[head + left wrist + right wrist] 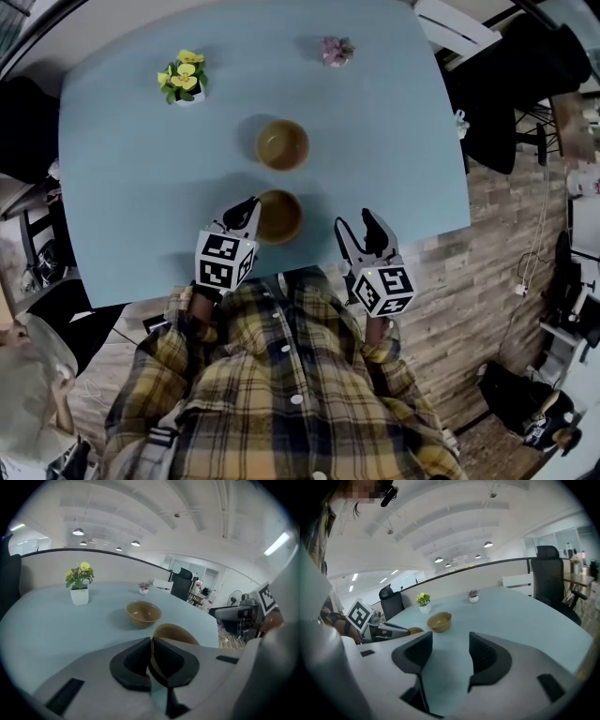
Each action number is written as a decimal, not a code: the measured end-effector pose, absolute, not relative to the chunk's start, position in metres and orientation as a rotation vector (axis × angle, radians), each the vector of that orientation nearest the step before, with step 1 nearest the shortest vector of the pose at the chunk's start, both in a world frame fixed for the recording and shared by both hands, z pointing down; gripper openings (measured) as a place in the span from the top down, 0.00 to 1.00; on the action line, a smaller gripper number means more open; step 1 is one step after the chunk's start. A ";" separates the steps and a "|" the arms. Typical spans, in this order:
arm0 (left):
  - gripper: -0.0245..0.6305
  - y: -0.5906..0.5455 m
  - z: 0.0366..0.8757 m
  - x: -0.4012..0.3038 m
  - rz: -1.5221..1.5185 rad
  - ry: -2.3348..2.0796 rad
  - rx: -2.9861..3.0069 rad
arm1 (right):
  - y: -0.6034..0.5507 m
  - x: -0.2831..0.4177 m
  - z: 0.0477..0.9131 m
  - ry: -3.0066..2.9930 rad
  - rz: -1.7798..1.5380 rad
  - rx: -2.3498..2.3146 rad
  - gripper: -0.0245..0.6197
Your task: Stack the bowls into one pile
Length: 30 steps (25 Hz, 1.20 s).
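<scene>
Left gripper (246, 213) squeezes rim of near bowl (281, 217), close to front edge of table (131, 187). Thin wall easy to pinch, likely for lifting. Right gripper (357, 225) just beside, jaws apart, nothing between, spare for now. Far bowl (283, 144) mid table, mouth up, good base for pile. Yellow flower pot (184, 80) and pink flower pot (337, 51) at back, out of way.

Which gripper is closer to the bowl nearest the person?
Left. The left gripper is clamped on the near bowl at its rim. The right gripper hangs open off to the bowl's right, not touching it.
</scene>
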<state>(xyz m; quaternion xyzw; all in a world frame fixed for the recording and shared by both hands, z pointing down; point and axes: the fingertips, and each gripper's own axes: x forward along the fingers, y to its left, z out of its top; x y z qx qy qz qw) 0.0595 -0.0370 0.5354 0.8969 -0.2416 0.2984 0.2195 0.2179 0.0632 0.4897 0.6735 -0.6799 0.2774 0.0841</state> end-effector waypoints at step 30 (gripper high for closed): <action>0.82 -0.061 0.509 0.039 0.686 -0.865 2.494 | 0.009 0.213 0.482 -2.149 0.758 1.842 0.61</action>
